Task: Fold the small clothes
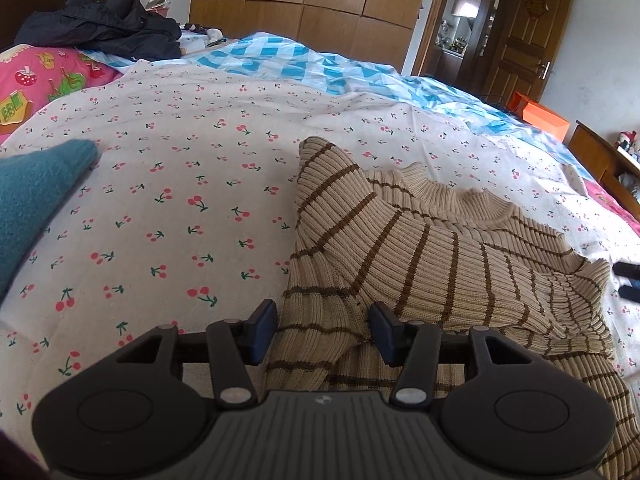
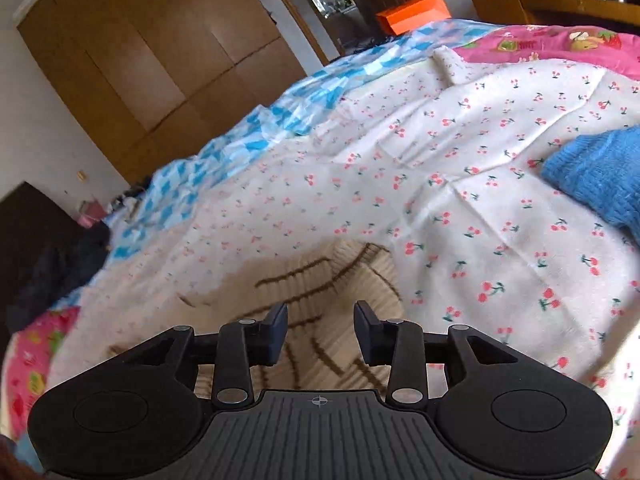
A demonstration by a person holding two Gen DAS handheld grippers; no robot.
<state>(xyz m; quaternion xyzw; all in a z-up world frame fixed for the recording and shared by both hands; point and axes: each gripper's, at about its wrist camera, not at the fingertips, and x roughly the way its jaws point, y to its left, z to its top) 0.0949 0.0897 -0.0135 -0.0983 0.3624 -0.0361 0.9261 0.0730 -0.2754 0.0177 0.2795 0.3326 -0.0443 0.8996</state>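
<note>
Black plastic forms the left gripper [image 1: 323,330], whose jaws are seen parted above the beige ribbed knit sweater with thin brown stripes [image 1: 420,256]; nothing is pinched between the blue pads [image 1: 265,332]. The sweater is spread from the jaws toward two o'clock, its collar up at one o'clock, on the white cherry-print bedsheet [image 1: 192,184]. A teal knitted garment [image 1: 36,196] is seen at nine o'clock, well apart.

The right gripper [image 2: 321,330] is likewise released, its jaws held apart over a blurred fold of the same sweater [image 2: 320,276]. A blue knitted garment [image 2: 600,176] lies at two o'clock, a blue-and-white checked cloth [image 2: 248,128] at eleven o'clock.
</note>
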